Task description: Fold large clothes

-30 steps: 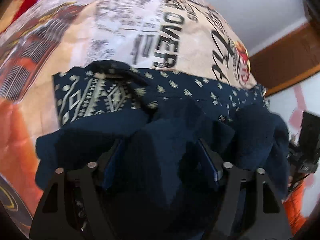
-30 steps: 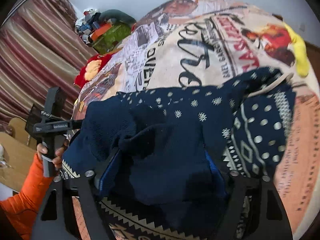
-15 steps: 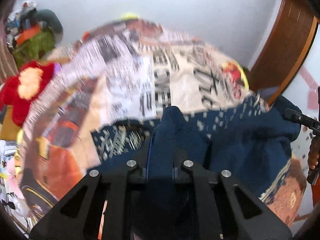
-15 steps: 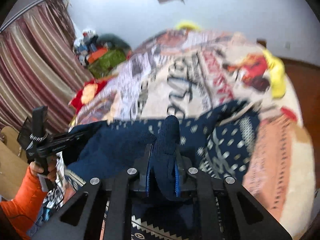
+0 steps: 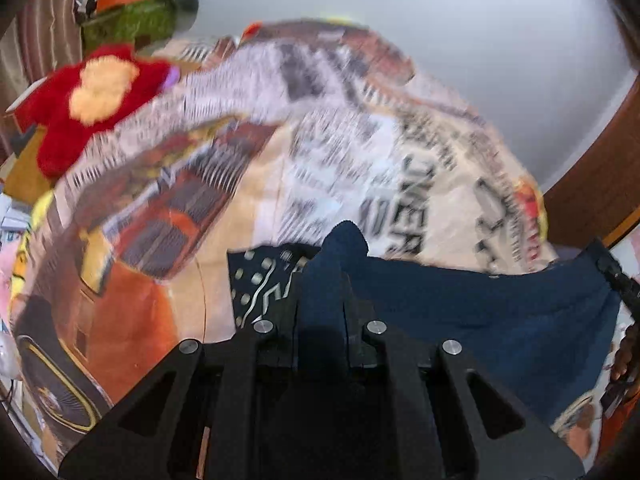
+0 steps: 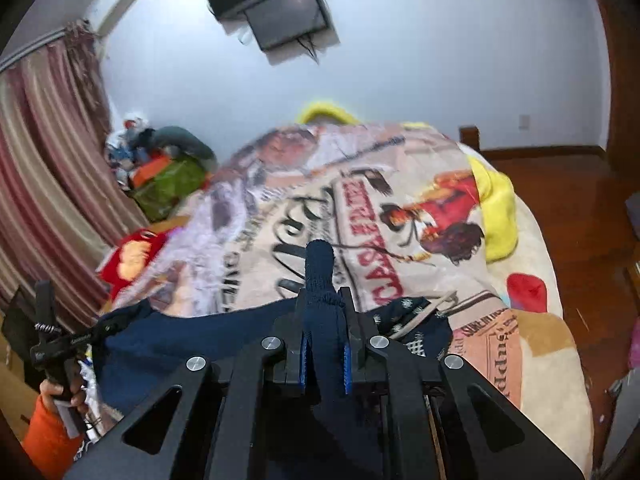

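Observation:
A navy knit sweater with a white patterned band hangs stretched between my two grippers above the bed. My left gripper is shut on a bunched edge of it; a knit tuft sticks up between the jaws. My right gripper is shut on the other edge, with a similar tuft poking out. In the right wrist view the sweater spans left to my left gripper. A patterned part trails down onto the bed.
The bed carries a printed blanket with text and pictures. A red plush toy lies at its left side. A yellow pillow sits at the right edge. Striped curtains hang left; a wall TV is above.
Both grippers closed on the sweater's edge, then lifted and drew apart. The sweater went from a heap over the fingers to a sheet stretched taut between them.

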